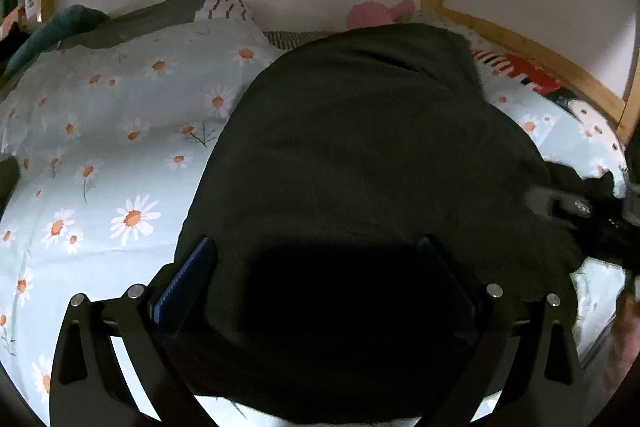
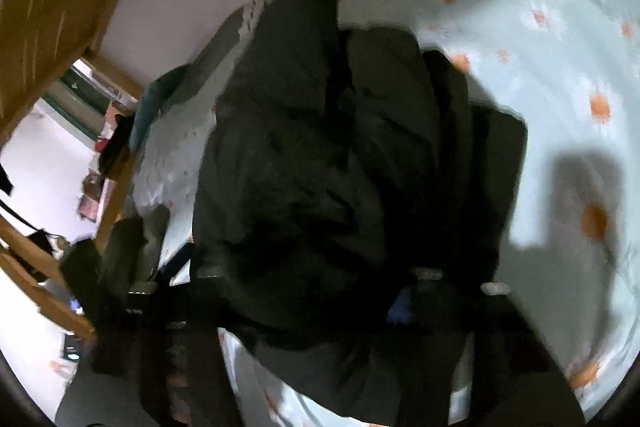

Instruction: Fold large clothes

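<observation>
**Dark garment mid-fold on the daisy bed**

A bunk bed with a wooden frame [image 1: 520, 43] and a daisy-print duvet [image 1: 100, 147] fills the room. On it, right of centre, lies the dark garment [image 1: 360, 147]. The left gripper [image 1: 316, 291] has its fingers spread wide, the cloth's near edge lying between them. The right gripper [image 2: 320, 287] is blurred; cloth bunches between its fingers, but whether it clamps I cannot tell. This looks like mid-fold: next, probably pinch the near edge and carry it to the far side
</observation>
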Action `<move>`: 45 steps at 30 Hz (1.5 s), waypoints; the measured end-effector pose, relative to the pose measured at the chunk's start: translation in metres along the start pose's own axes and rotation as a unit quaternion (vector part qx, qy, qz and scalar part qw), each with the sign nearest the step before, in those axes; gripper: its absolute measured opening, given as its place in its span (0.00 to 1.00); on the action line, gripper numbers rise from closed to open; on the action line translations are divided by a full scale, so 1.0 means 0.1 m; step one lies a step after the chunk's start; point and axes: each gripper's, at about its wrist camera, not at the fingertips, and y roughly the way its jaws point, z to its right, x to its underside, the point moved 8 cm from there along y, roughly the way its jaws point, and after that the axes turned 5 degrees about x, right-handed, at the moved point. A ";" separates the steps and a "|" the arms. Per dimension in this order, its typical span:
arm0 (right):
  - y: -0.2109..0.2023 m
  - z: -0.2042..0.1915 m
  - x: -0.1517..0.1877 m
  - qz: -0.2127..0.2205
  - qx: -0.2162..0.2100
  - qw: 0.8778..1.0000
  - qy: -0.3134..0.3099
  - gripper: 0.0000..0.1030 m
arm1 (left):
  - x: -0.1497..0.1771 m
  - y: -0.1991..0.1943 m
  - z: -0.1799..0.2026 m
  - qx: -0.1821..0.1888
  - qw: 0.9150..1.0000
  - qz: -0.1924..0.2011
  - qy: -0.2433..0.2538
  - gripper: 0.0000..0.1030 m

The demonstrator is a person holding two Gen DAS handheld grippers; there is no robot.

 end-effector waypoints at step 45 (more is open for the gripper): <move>-0.12 0.75 0.94 0.033 -0.098 0.963 0.249 0.98 | 0.74 -0.01 -0.37 0.143 0.959 -0.057 -0.238 0.96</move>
